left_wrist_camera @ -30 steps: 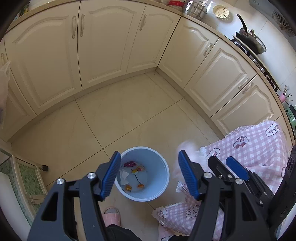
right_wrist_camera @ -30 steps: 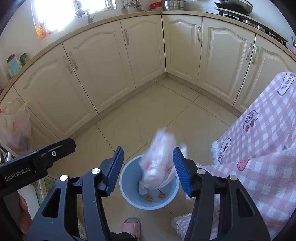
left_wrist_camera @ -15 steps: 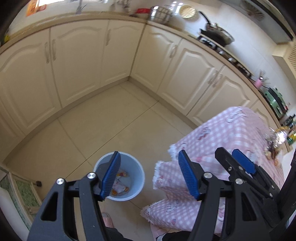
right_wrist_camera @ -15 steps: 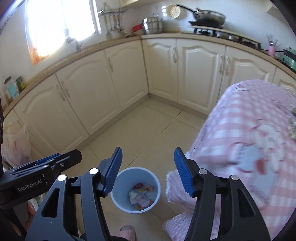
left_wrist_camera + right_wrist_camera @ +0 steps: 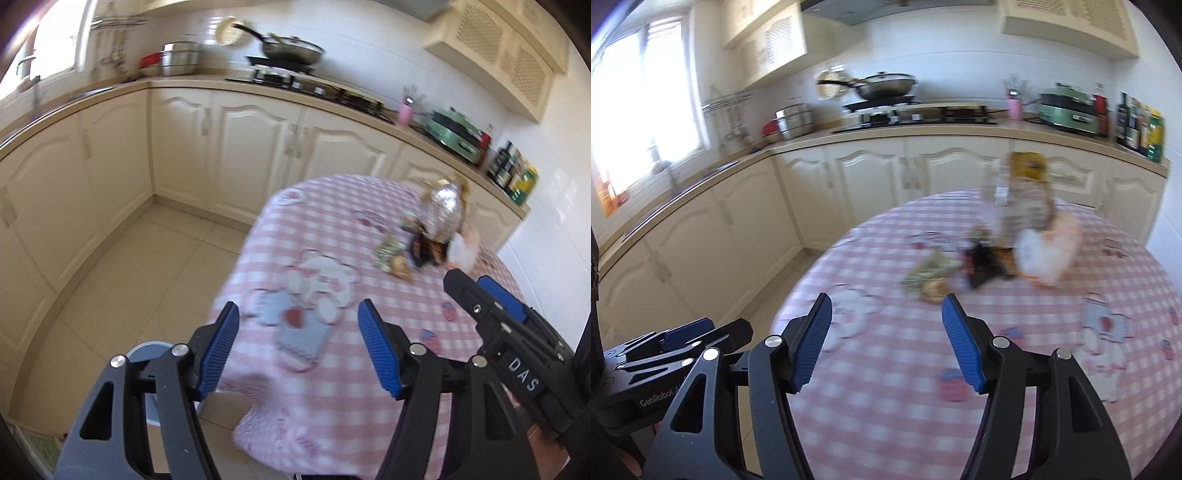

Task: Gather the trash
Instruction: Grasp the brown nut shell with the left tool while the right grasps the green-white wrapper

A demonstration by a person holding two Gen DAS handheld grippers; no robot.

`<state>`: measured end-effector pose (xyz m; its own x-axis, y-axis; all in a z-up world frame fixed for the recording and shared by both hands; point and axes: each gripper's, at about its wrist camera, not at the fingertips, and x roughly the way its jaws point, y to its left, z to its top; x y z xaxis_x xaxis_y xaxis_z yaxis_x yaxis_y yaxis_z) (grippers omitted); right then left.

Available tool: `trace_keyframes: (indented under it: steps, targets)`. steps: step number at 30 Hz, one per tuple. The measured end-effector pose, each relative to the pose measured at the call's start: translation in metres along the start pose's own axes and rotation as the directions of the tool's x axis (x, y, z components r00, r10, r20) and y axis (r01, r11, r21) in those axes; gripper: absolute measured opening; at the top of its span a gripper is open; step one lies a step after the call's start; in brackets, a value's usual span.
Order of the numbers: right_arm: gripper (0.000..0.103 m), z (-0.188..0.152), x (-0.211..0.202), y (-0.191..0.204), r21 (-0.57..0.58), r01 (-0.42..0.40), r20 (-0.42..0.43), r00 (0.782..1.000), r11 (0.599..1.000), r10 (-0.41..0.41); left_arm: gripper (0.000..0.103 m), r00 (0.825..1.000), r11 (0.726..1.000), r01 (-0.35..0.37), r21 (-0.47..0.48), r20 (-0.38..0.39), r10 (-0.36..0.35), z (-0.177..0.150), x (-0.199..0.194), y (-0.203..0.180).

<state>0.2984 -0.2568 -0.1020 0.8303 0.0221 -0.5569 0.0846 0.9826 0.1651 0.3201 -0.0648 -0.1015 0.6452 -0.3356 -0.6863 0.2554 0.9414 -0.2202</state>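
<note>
A heap of trash (image 5: pixel 424 240) lies on the far side of the round table with the pink checked cloth (image 5: pixel 332 369): wrappers, a dark packet, a crumpled clear bag. In the right wrist view the heap (image 5: pixel 990 254) is blurred, ahead of the fingers. My left gripper (image 5: pixel 297 343) is open and empty over the table's near edge. My right gripper (image 5: pixel 884 338) is open and empty above the cloth (image 5: pixel 1034 406). The blue bin (image 5: pixel 151 354) stands on the floor at lower left, mostly hidden behind my left gripper's finger.
Cream cabinets (image 5: pixel 240 147) run along the back and left walls under a counter with a wok (image 5: pixel 291 48), pots and bottles (image 5: pixel 513 173). Tiled floor (image 5: pixel 129 277) lies between cabinets and table. The right gripper's body (image 5: pixel 517 354) shows at lower right.
A white bag dropped from my right gripper into the bin. Both grippers then swung up from the bin to face the table and the trash heap.
</note>
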Motion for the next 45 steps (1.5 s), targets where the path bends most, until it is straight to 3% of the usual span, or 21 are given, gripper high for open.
trace_keyframes:
  steps: [6, 12, 16, 18, 21, 26, 28, 34, 39, 45]
  targets:
    - [0.06, -0.003, 0.01, -0.062, 0.066, 0.066, -0.036, 0.997, 0.996, -0.063, 0.065, 0.998, 0.994, 0.04, 0.1, -0.051, -0.035, 0.006, 0.041, -0.065]
    - [0.06, -0.007, 0.016, -0.103, 0.111, 0.091, -0.059, 0.995, 0.99, -0.085, 0.065, 0.997, 0.984, 0.053, 0.172, -0.07, -0.042, 0.019, 0.079, -0.104]
    - [0.06, -0.007, 0.023, -0.121, 0.139, 0.09, -0.078, 0.994, 0.986, -0.08, 0.049, 0.993, 0.978, 0.068, 0.197, -0.109, -0.047, 0.024, 0.108, -0.122]
    - [0.06, -0.005, 0.026, -0.126, 0.15, 0.081, -0.088, 0.994, 0.985, -0.068, 0.048, 0.993, 0.979, 0.056, 0.197, -0.115, -0.034, 0.025, 0.118, -0.125]
    - [0.06, -0.001, 0.031, -0.127, 0.143, 0.066, -0.098, 0.994, 0.988, -0.052, 0.047, 0.994, 0.981, 0.026, 0.194, -0.112, -0.004, 0.029, 0.13, -0.126]
    - [0.06, 0.004, 0.04, -0.121, 0.124, 0.048, -0.114, 0.993, 0.991, -0.034, 0.035, 0.992, 0.979, 0.022, 0.203, -0.125, 0.004, 0.034, 0.144, -0.127]
    - [0.06, 0.004, 0.042, -0.119, 0.122, 0.047, -0.117, 0.993, 0.991, -0.033, 0.021, 0.992, 0.978, 0.003, 0.208, -0.121, 0.022, 0.035, 0.146, -0.126]
    - [0.06, 0.005, 0.043, -0.107, 0.106, 0.047, -0.117, 0.992, 0.993, -0.034, 0.02, 0.992, 0.984, 0.069, 0.161, -0.113, -0.051, 0.034, 0.135, -0.11]
    - [0.06, 0.008, 0.05, -0.077, 0.071, 0.005, -0.13, 0.991, 0.997, 0.005, 0.02, 0.994, 0.989, 0.099, 0.113, -0.058, -0.093, 0.034, 0.104, -0.086]
    - [0.06, 0.013, 0.073, -0.031, 0.052, -0.073, -0.178, 0.981, 0.996, 0.081, 0.02, 1.0, 0.998, 0.028, 0.06, -0.005, -0.027, 0.039, 0.079, -0.037]
